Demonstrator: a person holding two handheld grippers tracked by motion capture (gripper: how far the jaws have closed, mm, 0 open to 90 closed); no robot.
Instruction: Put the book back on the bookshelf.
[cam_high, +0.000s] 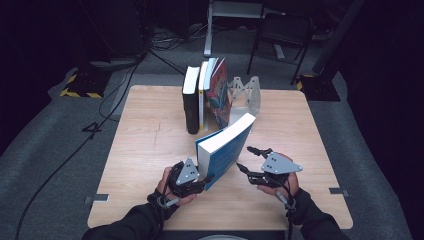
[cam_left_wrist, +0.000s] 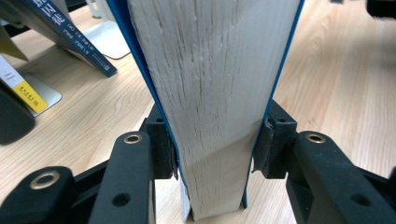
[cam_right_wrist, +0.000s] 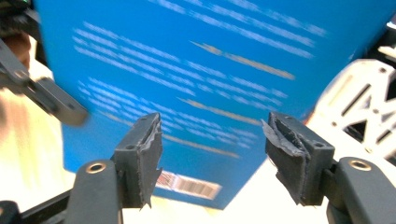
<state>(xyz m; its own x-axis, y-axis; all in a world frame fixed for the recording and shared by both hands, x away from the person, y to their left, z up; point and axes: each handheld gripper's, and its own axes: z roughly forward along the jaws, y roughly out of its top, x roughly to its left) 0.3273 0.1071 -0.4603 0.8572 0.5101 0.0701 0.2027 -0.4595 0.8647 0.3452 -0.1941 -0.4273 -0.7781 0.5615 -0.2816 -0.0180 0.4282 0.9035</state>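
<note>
1. Blue book (cam_high: 226, 150) near the table's (cam_high: 150, 150) near edge, tilted, one lower corner down, pages up.
2. Left gripper (cam_high: 202, 181) clamped on the book's near end; pads (cam_left_wrist: 164, 149) pressed on both covers.
3. Right gripper (cam_high: 247, 157) just beside the back cover, jaws spread wide, holding nothing.
4. Row of upright books (cam_high: 205, 95) toward the far edge, white bookend (cam_high: 247, 92) alongside.

Thick blue book (cam_high: 223, 150), closed, tilted on its lower corner above the bench (cam_high: 150, 150), white page edges facing up-left, barcode on its back cover. Clamped at near end by left tool (cam_high: 202, 181).
</note>
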